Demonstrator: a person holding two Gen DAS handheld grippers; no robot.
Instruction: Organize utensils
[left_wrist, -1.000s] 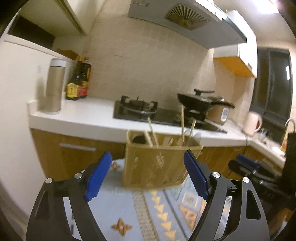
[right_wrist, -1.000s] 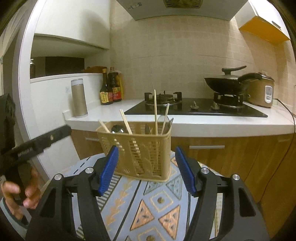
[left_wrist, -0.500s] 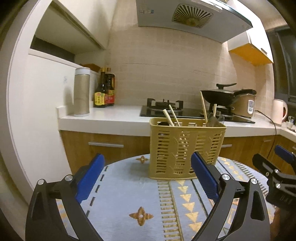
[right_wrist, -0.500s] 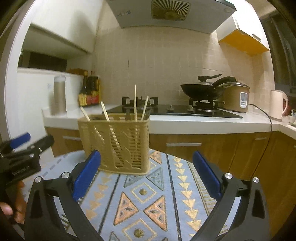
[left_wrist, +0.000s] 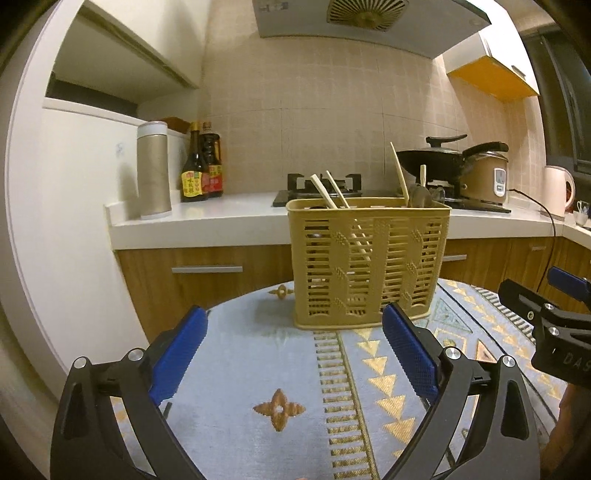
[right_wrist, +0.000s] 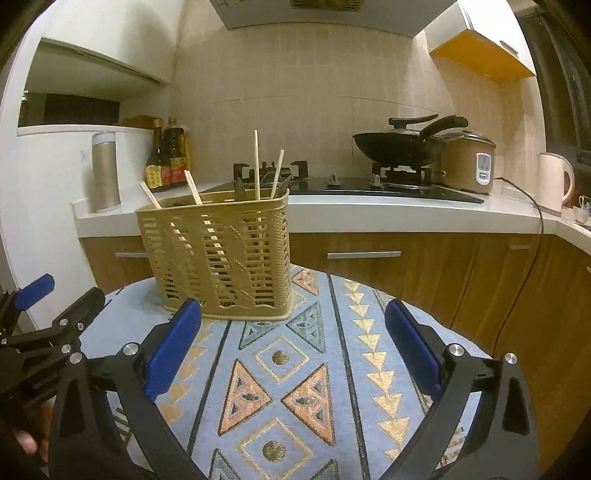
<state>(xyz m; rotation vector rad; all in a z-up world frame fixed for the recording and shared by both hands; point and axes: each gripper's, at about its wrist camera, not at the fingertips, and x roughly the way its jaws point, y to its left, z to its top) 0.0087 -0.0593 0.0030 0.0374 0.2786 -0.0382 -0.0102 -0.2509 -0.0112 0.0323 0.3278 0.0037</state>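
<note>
A tan slatted utensil basket (left_wrist: 369, 266) stands upright on a round table with a patterned blue cloth (left_wrist: 266, 369). It also shows in the right wrist view (right_wrist: 218, 258). Wooden chopsticks (left_wrist: 325, 192) and dark spoon ends (left_wrist: 419, 194) stick up out of it; chopsticks show in the right wrist view (right_wrist: 256, 164) too. My left gripper (left_wrist: 295, 350) is open and empty, a short way in front of the basket. My right gripper (right_wrist: 293, 347) is open and empty, in front and to the right of the basket.
Behind the table runs a white counter (left_wrist: 221, 218) with a steel flask (left_wrist: 153, 170), sauce bottles (left_wrist: 201, 162), a gas hob (right_wrist: 369, 184), a black wok (right_wrist: 399, 146), a rice cooker (right_wrist: 469, 162) and a kettle (right_wrist: 554, 182). Wooden cabinets (right_wrist: 406, 266) stand below.
Both grippers have drawn back from the basket and levelled out. The right gripper's jaws have widened. The basket has stayed in place.
</note>
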